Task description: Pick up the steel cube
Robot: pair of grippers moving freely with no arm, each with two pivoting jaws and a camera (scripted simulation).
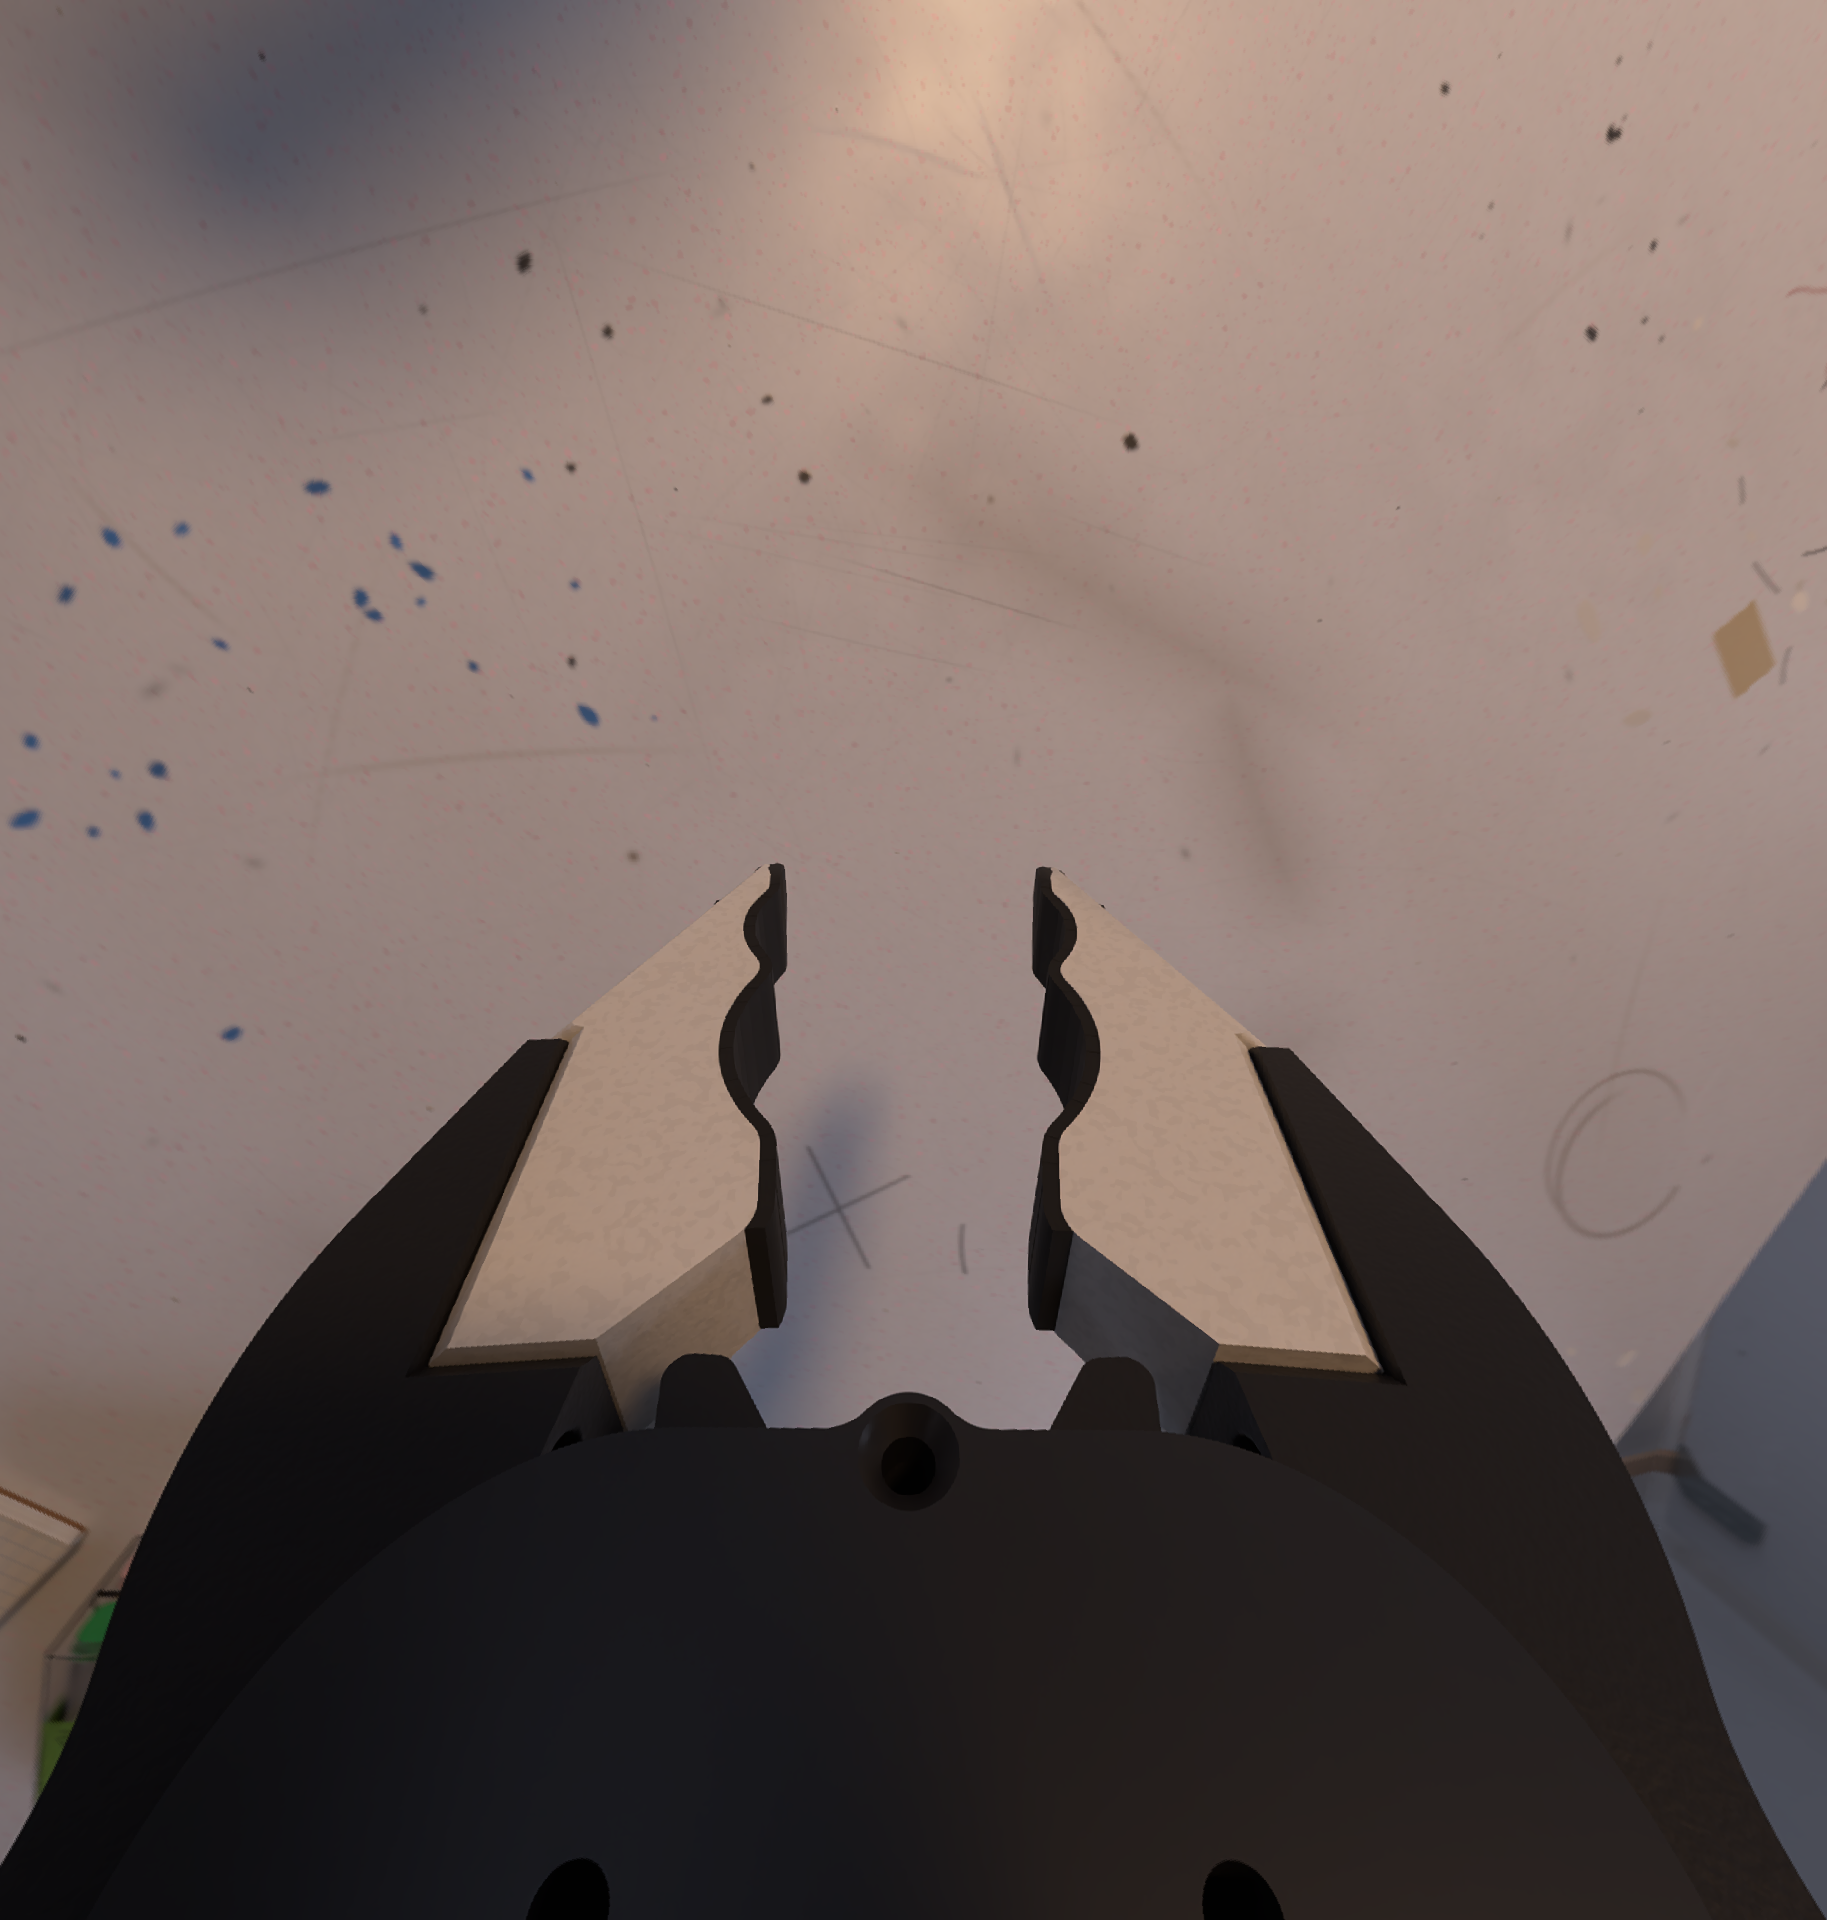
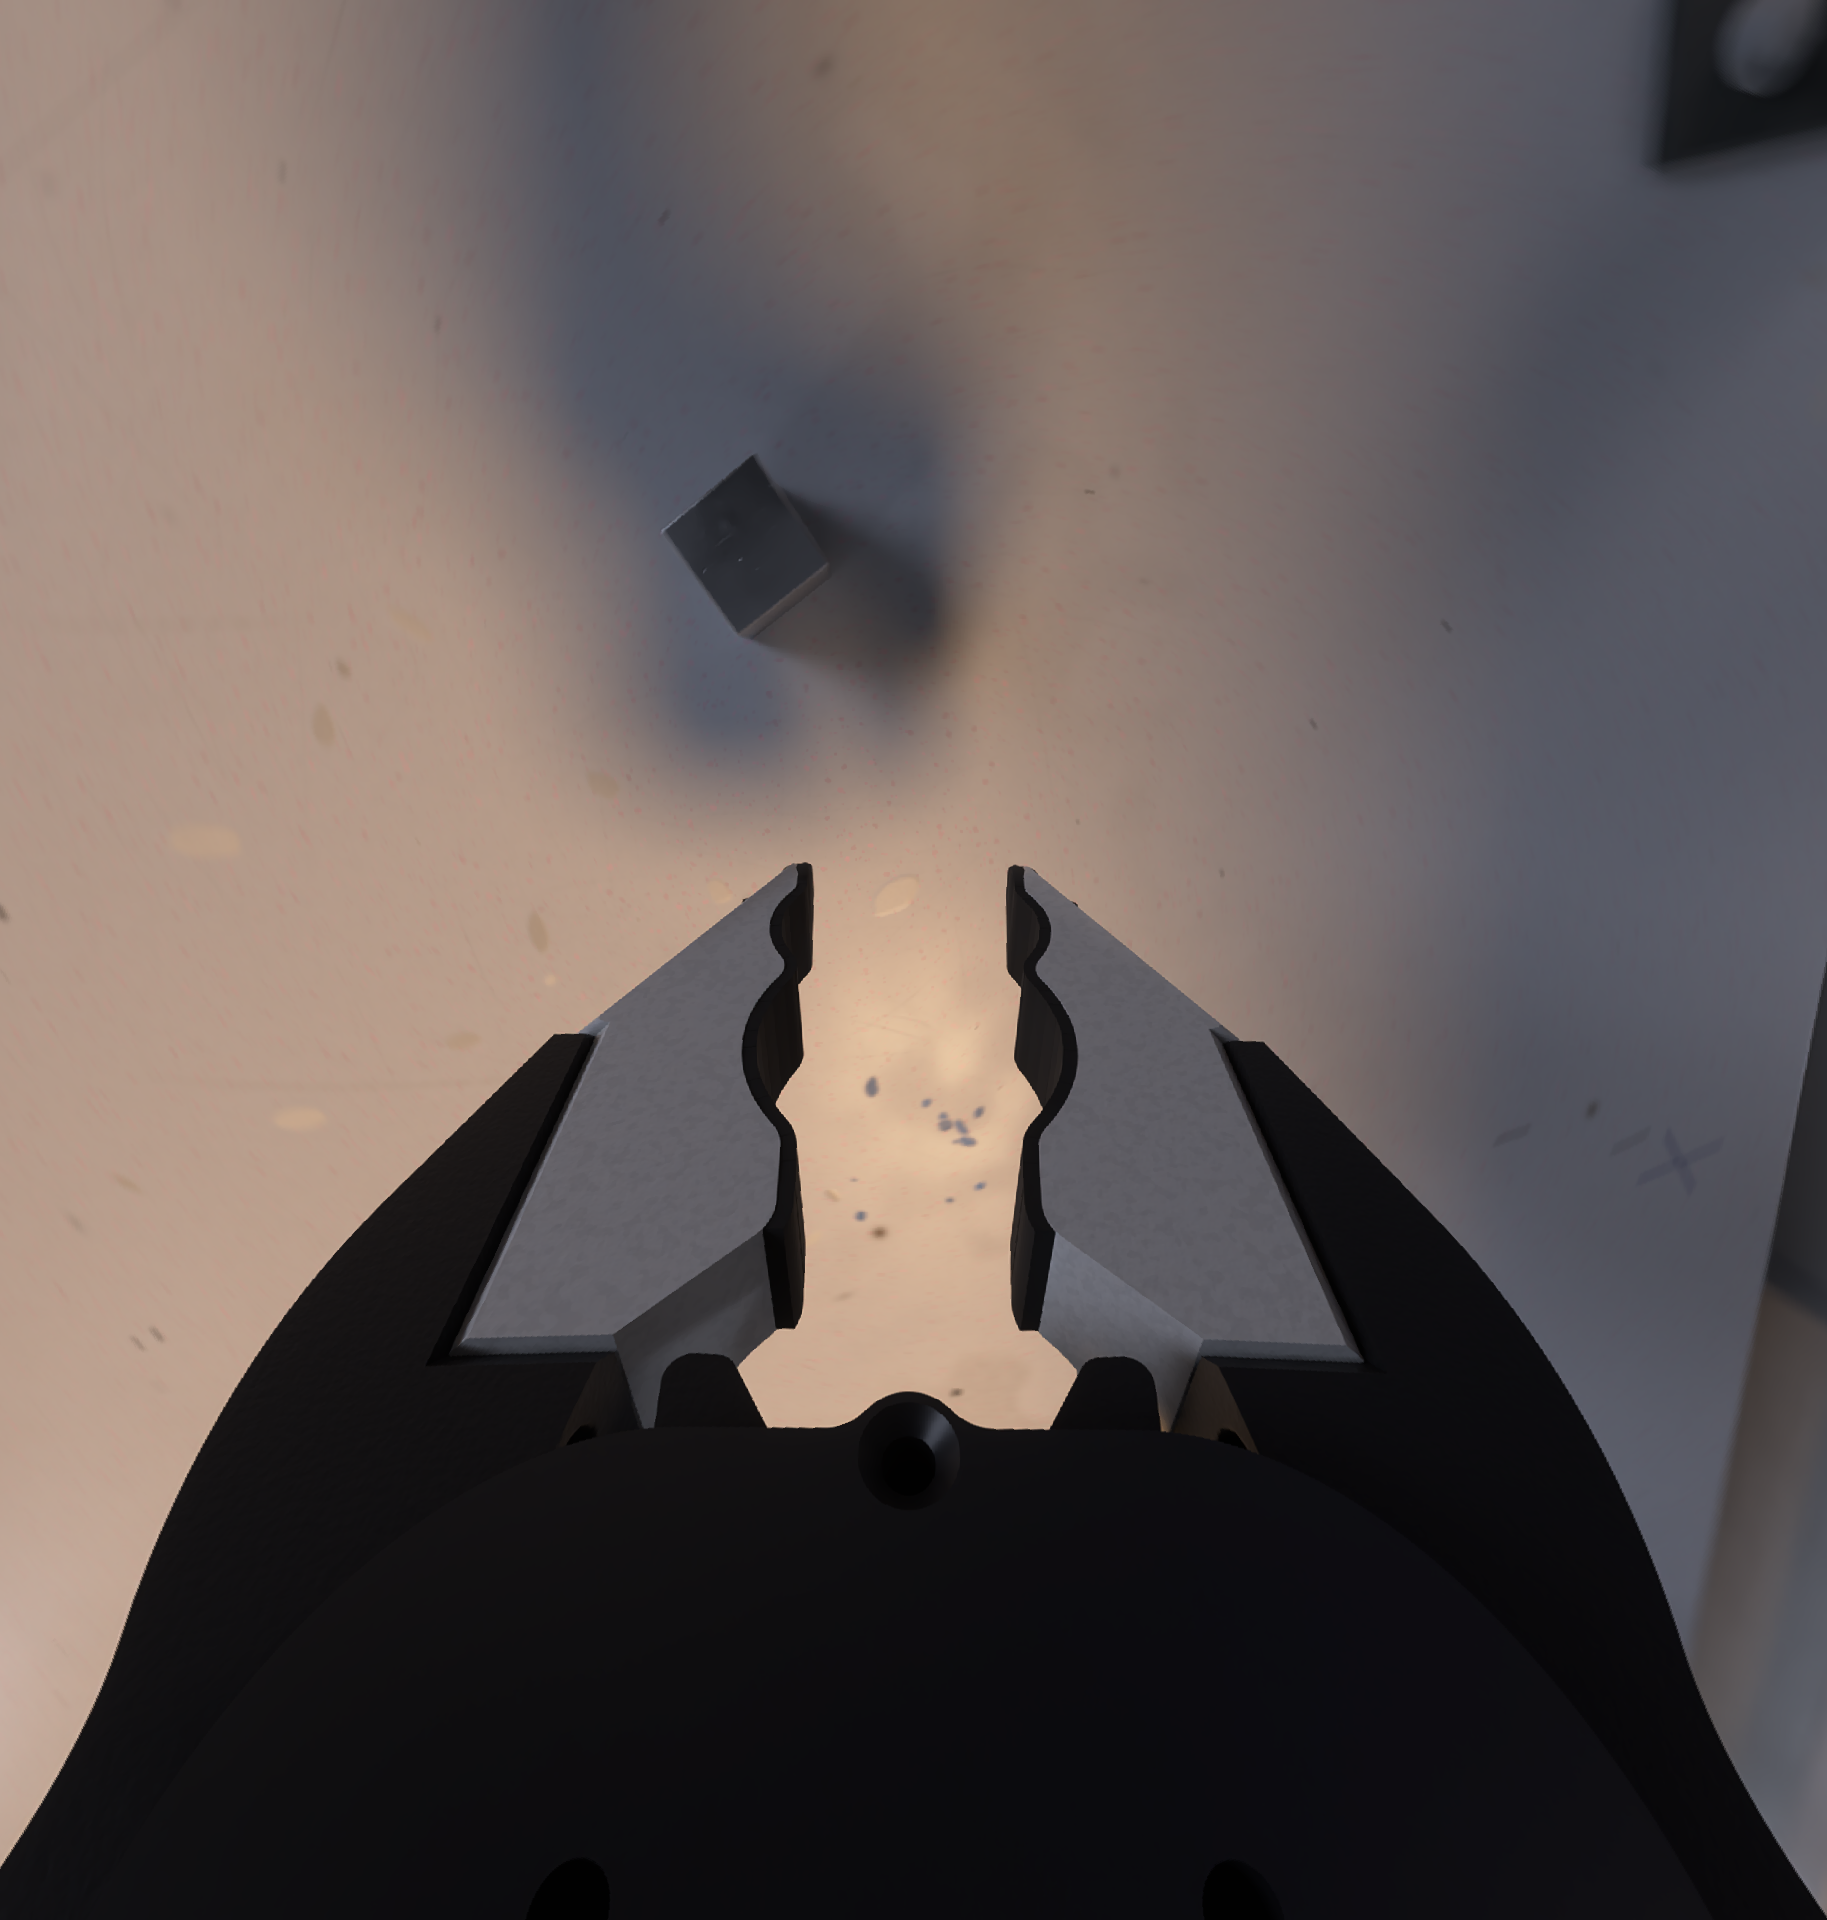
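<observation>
Right hand-held gripper (image 2: 910,883): fingers spread, nothing between them, only bare bench (image 2: 265,520) showing through the gap. Steel cube (image 2: 745,545) sits on the bench ahead of the fingertips and a little left of the gap's centre line, well clear of both tips, not touching anything. A soft dark shadow pools round it and to its right.

Left hand-held gripper (image 1: 910,883): also spread and empty. No cube in its view; ahead lies bench with blue flecks (image 1: 369,603) to the left, black specks, a pencilled cross (image 1: 844,1205) between the fingers near their roots. A lined notepad corner (image 1: 0,1548) and something green (image 1: 83,1662) sit back at the left, partly hidden by the gripper body.

Risks, as I judge them: the cube sits turned cornerwise to the fingers, so closing straight on would catch corners, not flat faces, and smooth steel may spin or squirt out. The leftward offset means a straight advance could let the left fingertip nudge the cube away. The spread looks only modestly wider than the cube; hard to be sure.

Orientation: a cube, so no long axis. One corner points back toward the gripper, top face flat upward.
</observation>
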